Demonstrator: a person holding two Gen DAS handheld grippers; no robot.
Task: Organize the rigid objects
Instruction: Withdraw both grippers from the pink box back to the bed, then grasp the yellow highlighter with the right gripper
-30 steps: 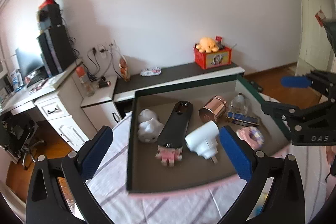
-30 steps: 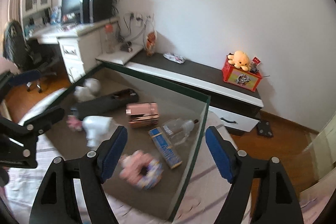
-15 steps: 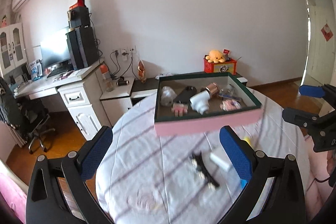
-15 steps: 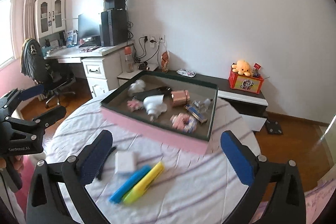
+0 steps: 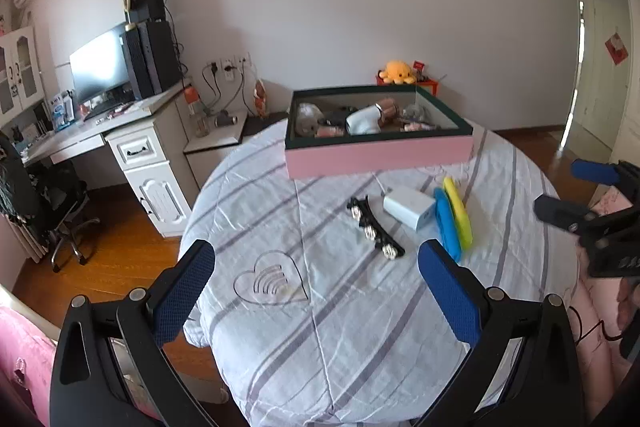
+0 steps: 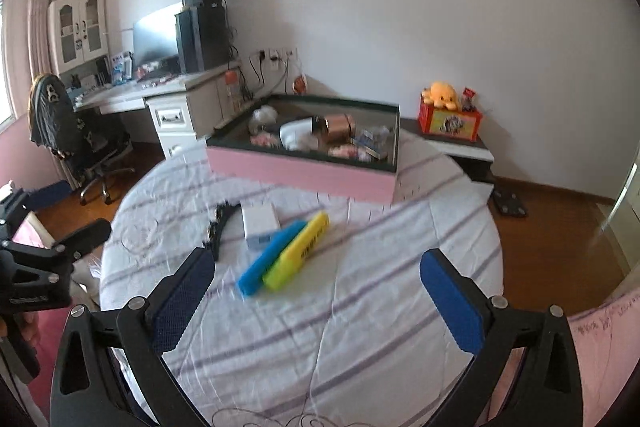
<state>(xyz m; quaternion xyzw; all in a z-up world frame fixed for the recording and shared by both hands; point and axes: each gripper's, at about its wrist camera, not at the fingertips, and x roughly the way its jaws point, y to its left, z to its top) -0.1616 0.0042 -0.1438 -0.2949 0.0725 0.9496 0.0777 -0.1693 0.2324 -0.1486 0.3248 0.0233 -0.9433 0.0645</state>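
A pink box (image 5: 378, 151) with a dark green rim holds several items and stands at the far side of the round table (image 5: 360, 327); it also shows in the right wrist view (image 6: 304, 171). In front of it lie a black hair clip (image 5: 374, 227), a white charger (image 5: 408, 207), a blue highlighter (image 5: 447, 225) and a yellow highlighter (image 5: 458, 213). The same items show in the right wrist view: clip (image 6: 220, 223), charger (image 6: 260, 221), blue highlighter (image 6: 270, 257), yellow highlighter (image 6: 298, 251). My left gripper (image 5: 316, 291) and right gripper (image 6: 316, 295) are open, empty, above the near table edge.
A white desk (image 5: 120, 143) with a monitor and an office chair (image 5: 48, 203) stand to the left. A low cabinet with a red box and orange plush (image 6: 442, 107) sits behind the table. Wooden floor surrounds the table.
Both grippers have pulled back and up from over the box to the near side of the table. The loose items on the cloth have come into view.
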